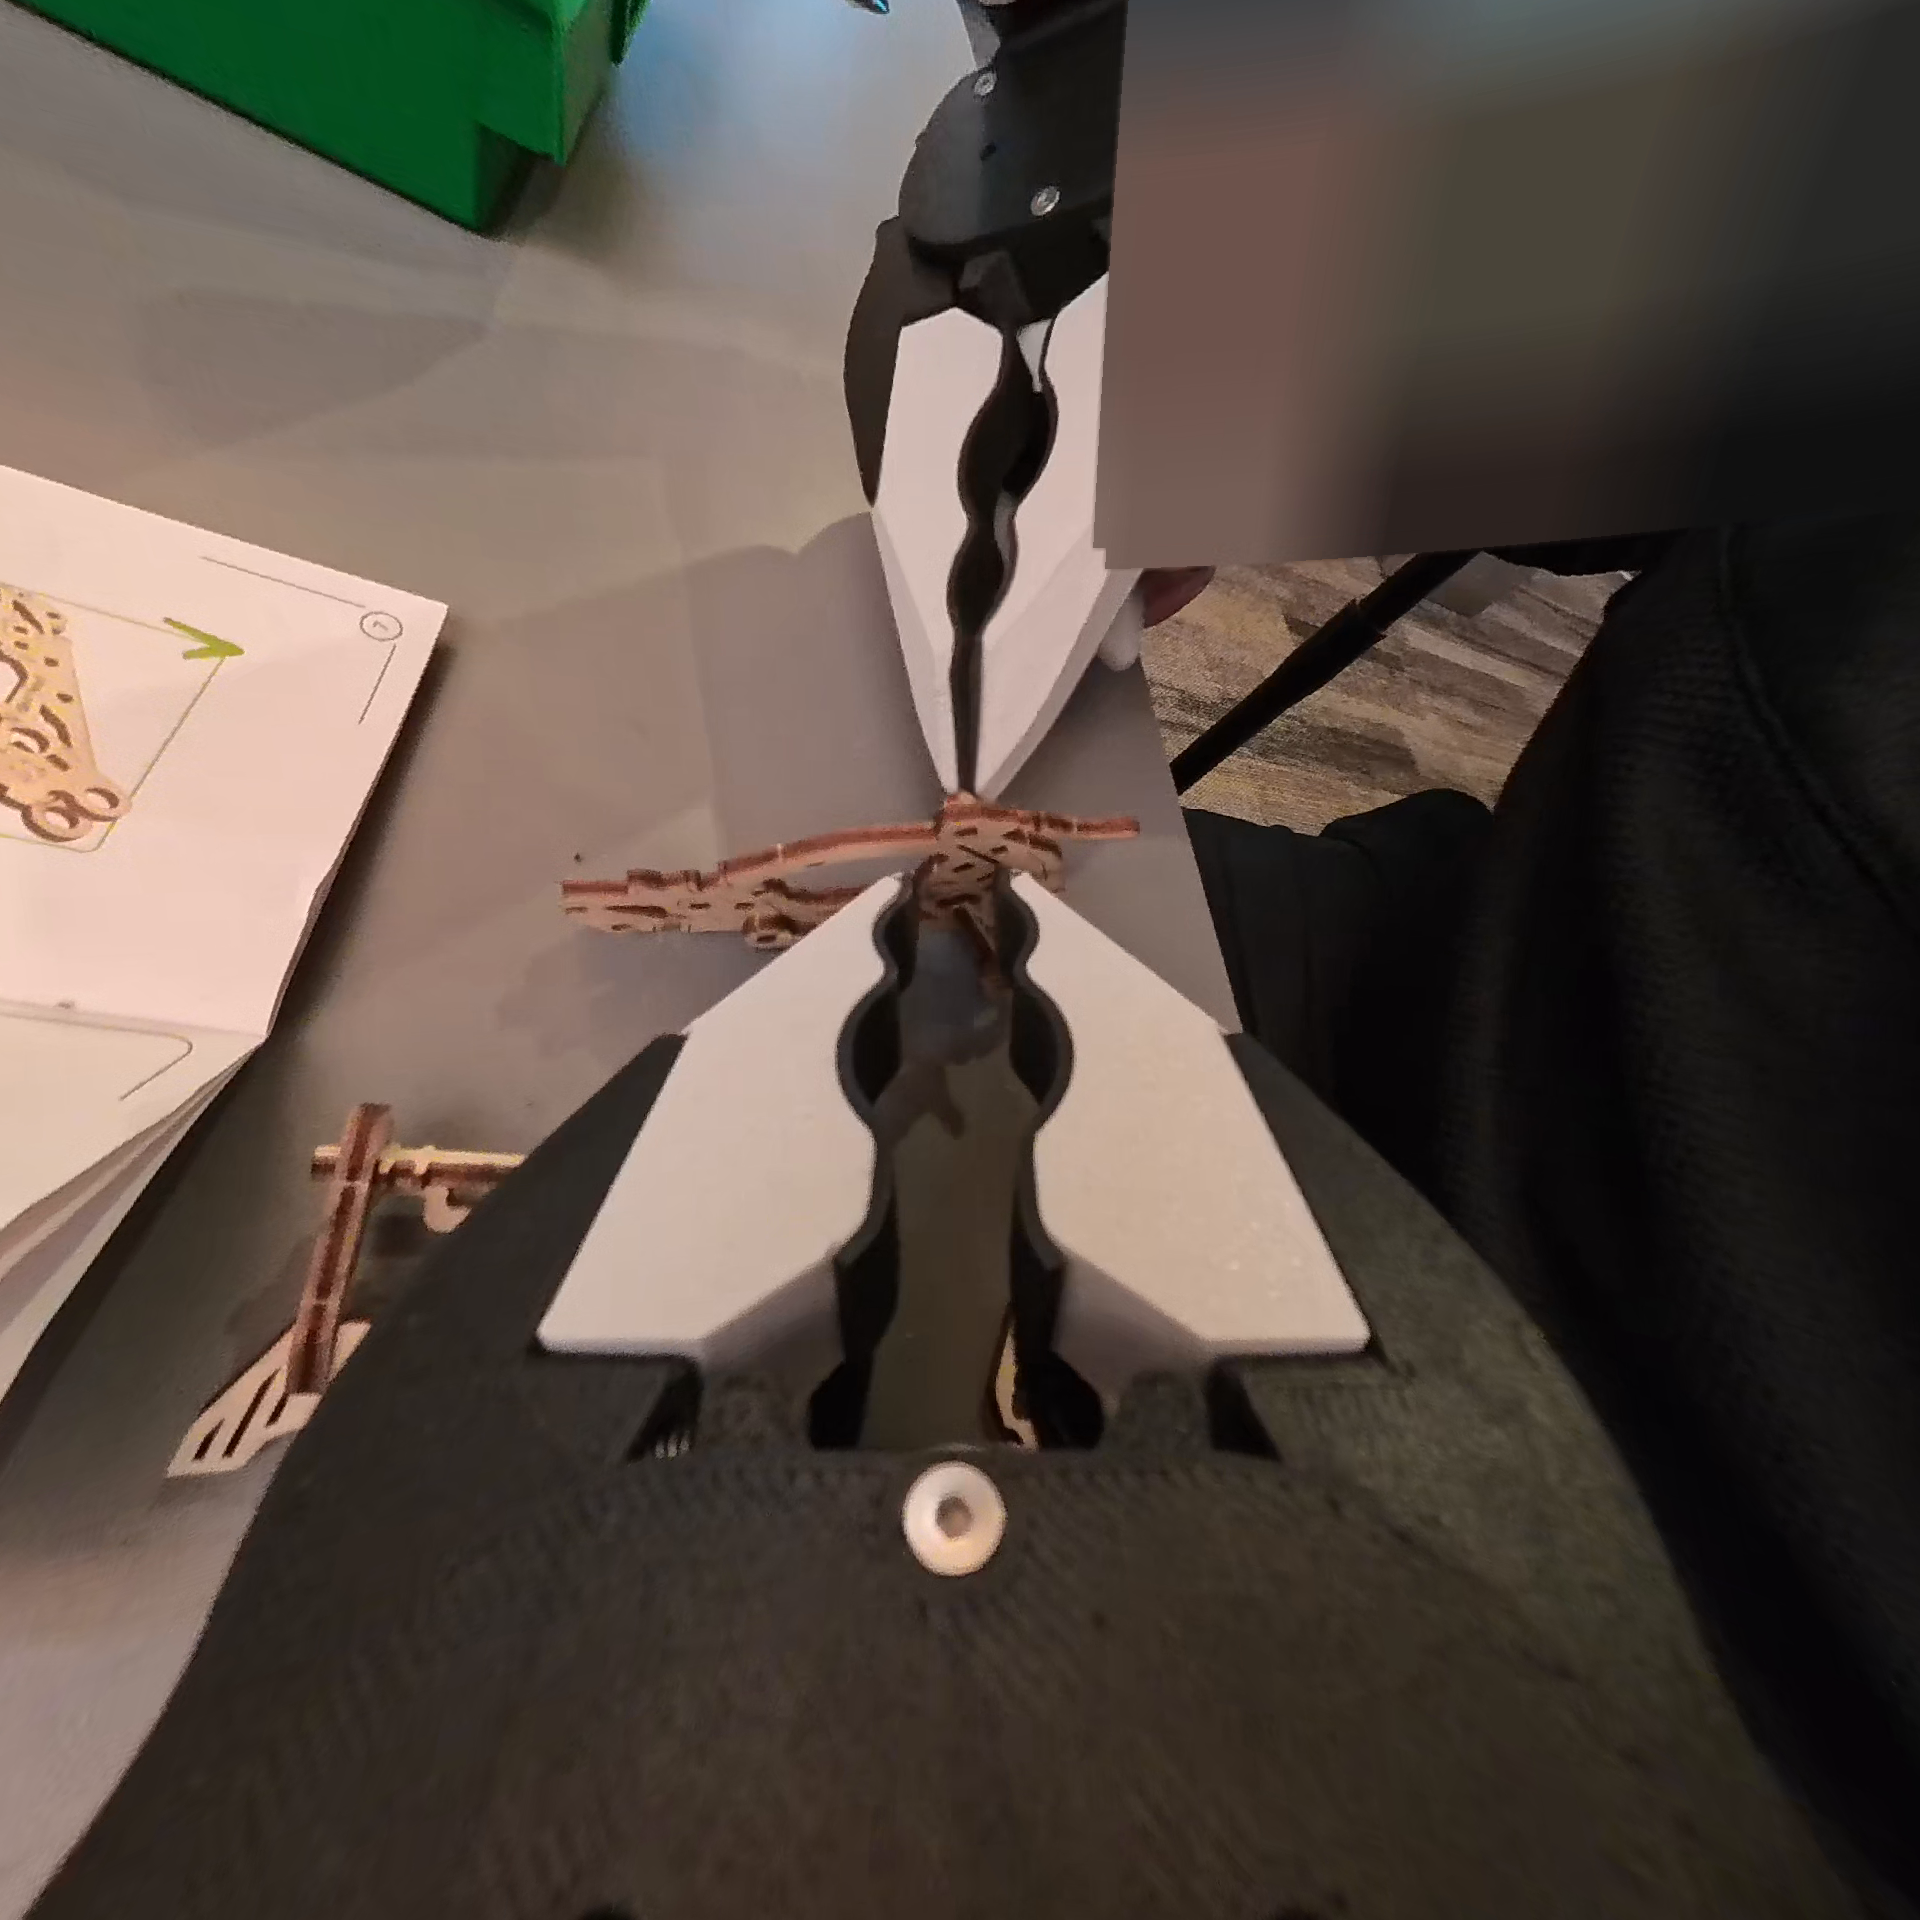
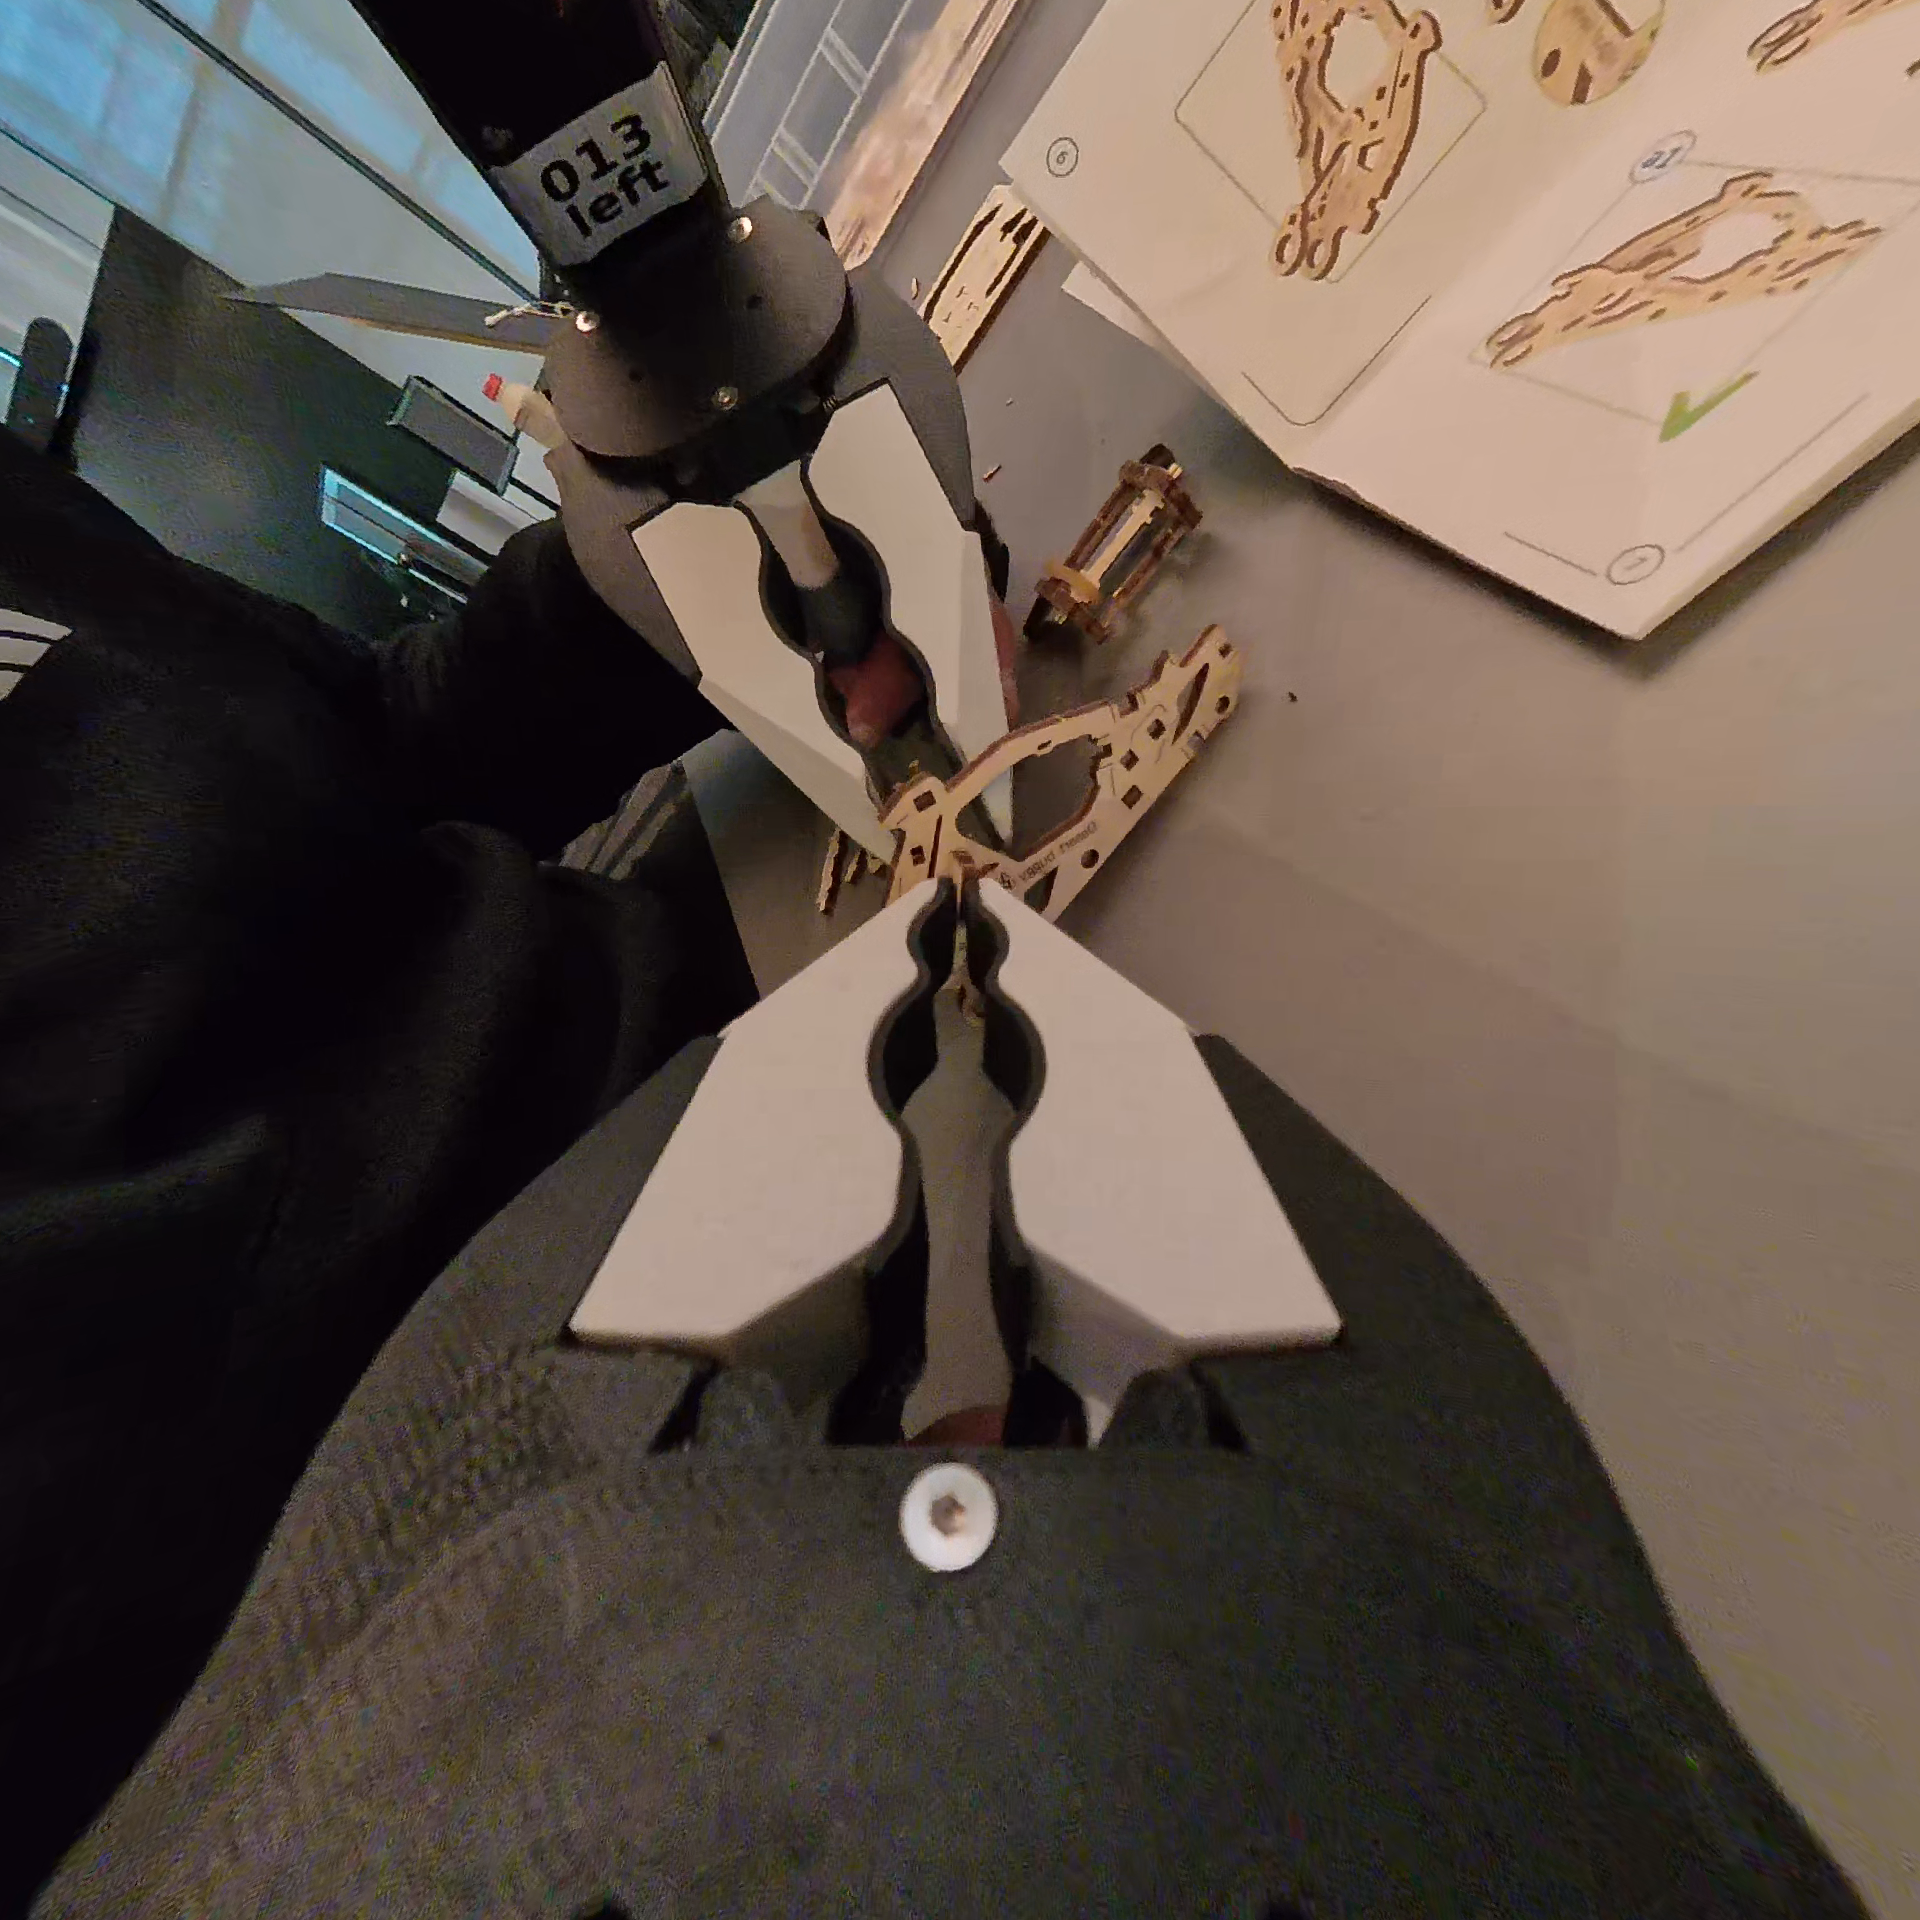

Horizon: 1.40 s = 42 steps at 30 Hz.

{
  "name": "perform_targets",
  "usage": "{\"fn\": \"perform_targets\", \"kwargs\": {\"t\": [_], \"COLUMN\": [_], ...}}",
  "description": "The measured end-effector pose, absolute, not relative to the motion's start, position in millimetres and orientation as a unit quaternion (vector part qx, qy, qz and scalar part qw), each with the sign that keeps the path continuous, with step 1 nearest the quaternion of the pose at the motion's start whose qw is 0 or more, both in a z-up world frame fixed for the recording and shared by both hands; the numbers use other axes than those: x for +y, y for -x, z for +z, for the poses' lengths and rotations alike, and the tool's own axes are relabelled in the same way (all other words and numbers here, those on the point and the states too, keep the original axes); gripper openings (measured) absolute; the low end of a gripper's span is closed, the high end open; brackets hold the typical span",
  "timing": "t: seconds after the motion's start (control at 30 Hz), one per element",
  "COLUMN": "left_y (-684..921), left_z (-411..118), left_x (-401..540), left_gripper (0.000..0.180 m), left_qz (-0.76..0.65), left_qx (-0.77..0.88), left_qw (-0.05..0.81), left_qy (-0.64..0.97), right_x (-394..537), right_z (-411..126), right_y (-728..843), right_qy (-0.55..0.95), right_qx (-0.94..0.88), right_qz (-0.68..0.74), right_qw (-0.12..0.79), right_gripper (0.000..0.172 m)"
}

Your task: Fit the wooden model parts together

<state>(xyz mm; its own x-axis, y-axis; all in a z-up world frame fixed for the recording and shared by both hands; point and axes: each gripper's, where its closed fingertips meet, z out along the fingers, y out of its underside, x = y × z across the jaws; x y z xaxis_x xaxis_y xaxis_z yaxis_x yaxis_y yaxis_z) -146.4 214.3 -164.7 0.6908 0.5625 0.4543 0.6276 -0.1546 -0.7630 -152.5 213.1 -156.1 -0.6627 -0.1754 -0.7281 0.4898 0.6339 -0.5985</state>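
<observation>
I am clamping the wooden frame plate (image 2: pixel 1081 790) with the left gripper (image 1: pixel 951 883) above the grey table (image 1: pixel 644 416) — the right gripper (image 2: pixel 958 883) is pinching a thin wooden part (image 2: pixel 961 940) against it.

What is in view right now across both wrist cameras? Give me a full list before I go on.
Wooden frame plate: one, pale wood with cut-outs, held above the table between the two gripper tips.
Small wooden piece: one, pale, thin, clamped in the right gripper.
Wooden cage-like subassembly: one, pale brown, on the table beyond the plate.
Wooden parts sheet: one, pale, by the booklet.
Instruction booklet: one, white, open on the table.
Green box: one, far corner.
Table: grey.
Left hand-held gripper: black and white, closed on the plate's end.
Right hand-held gripper: black and white, closed on the small piece.
</observation>
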Motion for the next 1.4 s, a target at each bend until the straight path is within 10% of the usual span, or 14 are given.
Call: {"fn": "perform_targets", "kwargs": {"t": [1.4], "left_y": [138], "left_z": [-158], "left_x": [225], "left_gripper": [0.022], "left_qz": [-0.068], "left_qx": [-0.435], "left_qw": [0.545], "left_qy": [0.713], "right_x": [217], "right_z": [-158], "right_y": [138], "right_qy": [-0.117], "right_qx": [0.806], "right_qz": [-0.418], "right_qw": [0.402], "right_gripper": [0.000]}}
